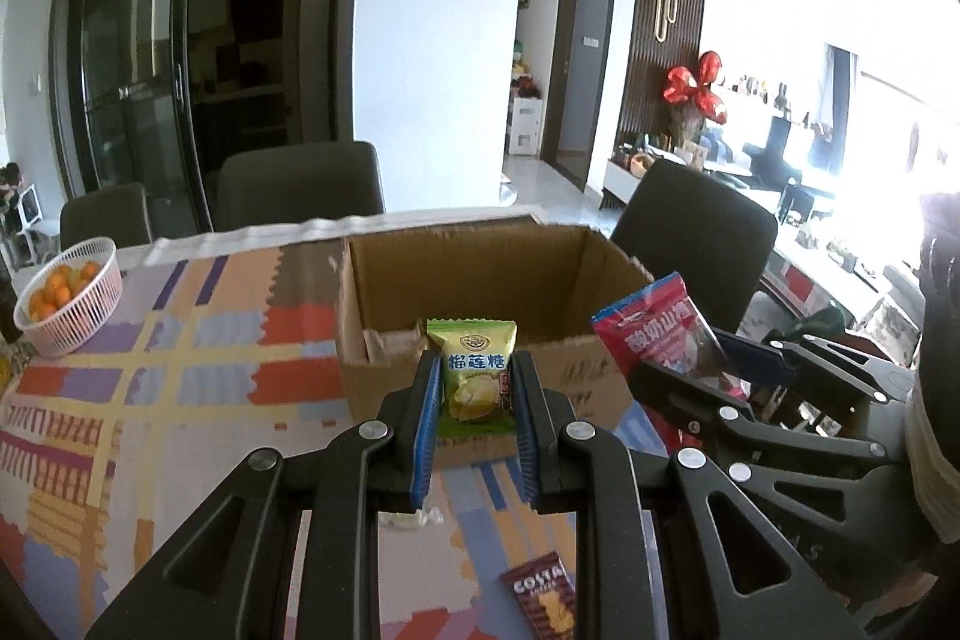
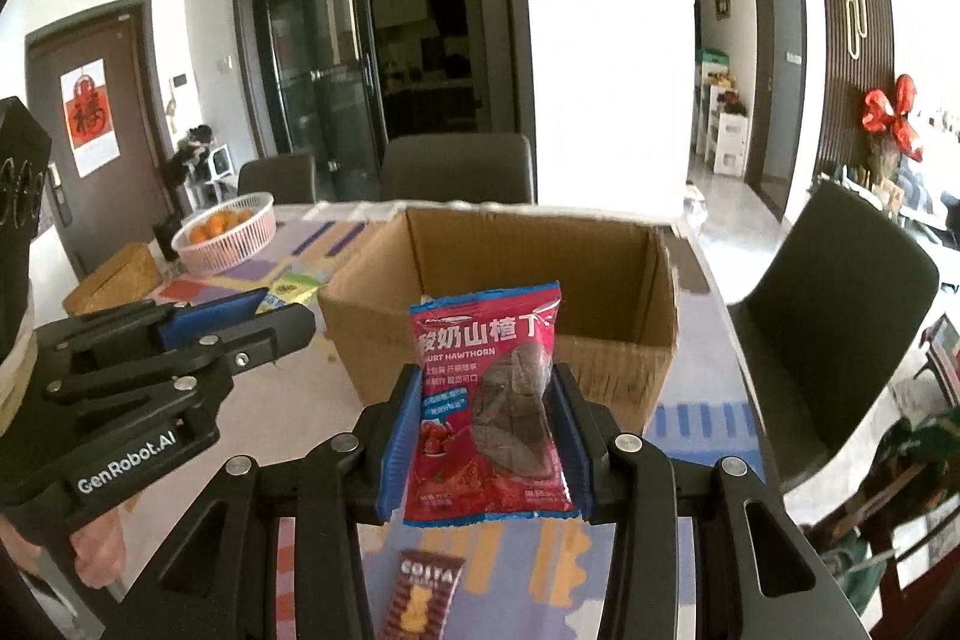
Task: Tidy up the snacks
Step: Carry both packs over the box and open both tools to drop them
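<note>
My left gripper (image 1: 474, 370) is shut on a small green durian candy packet (image 1: 471, 370) and holds it above the table, just before the near wall of an open cardboard box (image 1: 480, 250). My right gripper (image 2: 486, 388) is shut on a red yogurt hawthorn snack bag (image 2: 486, 400), also held up in front of the box (image 2: 540, 244). The right gripper and its red bag (image 1: 666, 334) show at the right of the left wrist view. The left gripper (image 2: 270, 316) shows at the left of the right wrist view.
A brown Costa snack packet (image 2: 420, 598) lies on the colourful tablecloth (image 1: 150, 370) below the grippers. A pink basket of oranges (image 1: 69, 295) stands at the far left. A woven box (image 2: 114, 280) sits beside it. Dark chairs (image 1: 696, 232) surround the table.
</note>
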Demonstrator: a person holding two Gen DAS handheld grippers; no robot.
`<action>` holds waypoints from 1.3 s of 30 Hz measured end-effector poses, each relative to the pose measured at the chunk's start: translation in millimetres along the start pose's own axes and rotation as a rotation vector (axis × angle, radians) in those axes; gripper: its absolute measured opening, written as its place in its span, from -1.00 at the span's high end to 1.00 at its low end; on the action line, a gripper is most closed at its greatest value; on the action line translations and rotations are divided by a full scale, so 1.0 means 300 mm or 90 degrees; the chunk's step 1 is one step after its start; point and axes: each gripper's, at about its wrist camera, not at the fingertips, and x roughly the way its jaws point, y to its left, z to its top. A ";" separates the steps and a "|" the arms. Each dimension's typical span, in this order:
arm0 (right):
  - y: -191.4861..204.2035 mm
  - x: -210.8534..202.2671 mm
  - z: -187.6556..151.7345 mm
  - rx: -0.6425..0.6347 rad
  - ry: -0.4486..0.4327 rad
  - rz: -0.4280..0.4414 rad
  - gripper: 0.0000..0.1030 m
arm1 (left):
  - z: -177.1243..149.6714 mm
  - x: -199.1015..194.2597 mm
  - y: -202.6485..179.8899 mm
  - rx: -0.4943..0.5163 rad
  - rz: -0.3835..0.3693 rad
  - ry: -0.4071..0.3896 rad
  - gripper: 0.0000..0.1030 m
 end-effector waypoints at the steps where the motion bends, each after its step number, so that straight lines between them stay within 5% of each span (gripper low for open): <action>1: 0.001 0.002 0.015 -0.002 -0.004 0.001 0.17 | 0.010 0.005 0.004 -0.004 -0.002 -0.002 0.54; 15: -0.002 0.095 0.168 -0.019 -0.022 -0.014 0.17 | 0.144 0.127 0.067 -0.025 0.004 0.000 0.55; 33: -0.077 0.310 0.230 -0.016 0.048 -0.068 0.17 | 0.208 0.345 0.054 0.040 0.045 0.073 0.53; 35: -0.084 0.320 0.233 -0.016 0.048 -0.073 0.16 | 0.207 0.347 0.058 0.040 0.054 0.076 0.19; 39: -0.091 0.316 0.234 -0.013 0.053 -0.086 -0.06 | 0.194 0.302 0.072 0.028 0.062 0.062 0.16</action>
